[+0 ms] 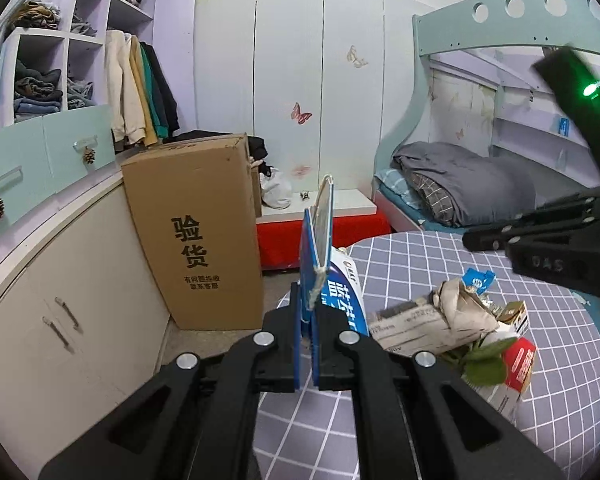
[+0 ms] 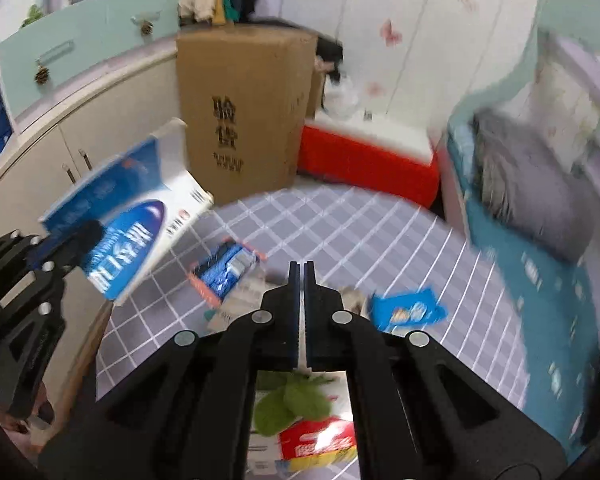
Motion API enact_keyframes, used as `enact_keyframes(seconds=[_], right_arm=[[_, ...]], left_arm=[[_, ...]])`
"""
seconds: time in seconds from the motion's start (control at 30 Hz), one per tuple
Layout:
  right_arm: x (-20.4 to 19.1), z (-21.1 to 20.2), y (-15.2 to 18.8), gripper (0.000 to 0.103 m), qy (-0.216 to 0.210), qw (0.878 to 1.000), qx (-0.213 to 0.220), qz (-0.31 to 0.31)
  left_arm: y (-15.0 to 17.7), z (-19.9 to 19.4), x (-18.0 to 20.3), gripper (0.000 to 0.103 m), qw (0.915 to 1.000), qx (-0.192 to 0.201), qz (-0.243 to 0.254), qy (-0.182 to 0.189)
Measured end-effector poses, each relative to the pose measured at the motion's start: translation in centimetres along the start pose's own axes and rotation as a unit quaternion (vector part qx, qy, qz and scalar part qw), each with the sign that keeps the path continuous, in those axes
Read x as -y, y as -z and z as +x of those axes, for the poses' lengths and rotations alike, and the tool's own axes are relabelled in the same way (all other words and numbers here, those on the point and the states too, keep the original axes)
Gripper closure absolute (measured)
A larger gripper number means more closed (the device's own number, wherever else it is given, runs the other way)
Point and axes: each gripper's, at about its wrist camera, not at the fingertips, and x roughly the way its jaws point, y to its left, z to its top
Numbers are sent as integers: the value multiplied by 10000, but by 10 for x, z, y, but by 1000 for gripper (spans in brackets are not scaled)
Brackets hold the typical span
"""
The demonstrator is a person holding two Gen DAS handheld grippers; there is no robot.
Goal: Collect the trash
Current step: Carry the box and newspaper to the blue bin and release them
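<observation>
The blue toothpaste box (image 1: 320, 240) was up off the table (image 1: 500, 400), pinched by its edge in your left gripper (image 1: 309, 320), flattened carton standing clear above the pile so it could be carried away. Your right gripper (image 2: 302, 280) hung over the leftover litter with its fingers pressed together on nothing. Below it lay the crumpled paper (image 1: 452, 312), a blue wrapper (image 2: 408, 310) and the red carton (image 2: 320, 444), waiting on the checked cloth.
</observation>
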Motion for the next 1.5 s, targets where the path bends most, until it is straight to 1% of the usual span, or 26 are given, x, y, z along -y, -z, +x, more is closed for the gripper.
enact_keyframes(seconds=[0.07,0.1,0.13,0.17,0.2,0.27,0.4,0.43,0.47,0.5,0.57,0.6,0.67,0.73,0.8,0.93,1.07,1.23,1.4,1.5], right_arm=[[6,17,6,92,112,9996,-222,161],[11,29,9,69,246,9988,-349,252],[15,36,12,39,341,9983,-357,318],[20,44,14,36,431,9977,-369,383],[25,52,15,37,474,9968,-427,477],[36,69,16,36,420,9952,-554,689],[48,95,16,35,320,9928,-804,828],[48,99,16,42,271,9924,-843,849],[49,104,17,52,143,9920,-894,875],[50,105,18,73,73,9916,-941,888],[47,103,19,77,117,9936,-886,696],[45,99,19,81,137,9946,-818,625],[46,88,19,85,243,9961,-661,532],[47,75,18,86,394,9971,-471,454],[49,58,14,86,513,9975,-191,453],[42,26,3,86,507,9977,176,418],[14,6,-4,86,270,9985,427,205],[-44,3,-8,86,-209,9982,549,-129],[-110,21,-7,86,-617,9958,512,-451],[-147,40,-7,86,-764,9944,425,-592]], left_arm=[[2,0,-2,99,10000,-49,-6,-53],[4,2,-2,99,9999,-81,3,-67],[4,3,-4,99,9999,-97,9,-73],[6,4,-4,99,9999,-123,14,-80],[8,7,-3,99,9998,-160,29,-90],[10,10,-4,99,9997,-192,49,-110],[14,20,-6,99,9995,-274,13,-149],[14,23,-7,99,9994,-306,-10,-145],[15,27,-7,99,9993,-341,-29,-131],[15,28,-7,99,9993,-354,-37,-129],[17,31,-8,99,9992,-377,-17,-123],[17,31,-7,99,9992,-377,-8,-123],[17,30,-9,99,9993,-366,-15,-103],[16,26,-10,99,9994,-336,-49,-93],[14,22,-11,99,9995,-291,-71,-96],[9,10,-17,99,9996,-178,-177,-111],[9,-5,-31,99,9992,-76,-365,-166],[19,-27,-64,99,9975,-8,-577,-403],[43,-43,-107,99,9940,-83,-828,-706],[62,-46,-134,99,9899,-214,-967,-1010]])
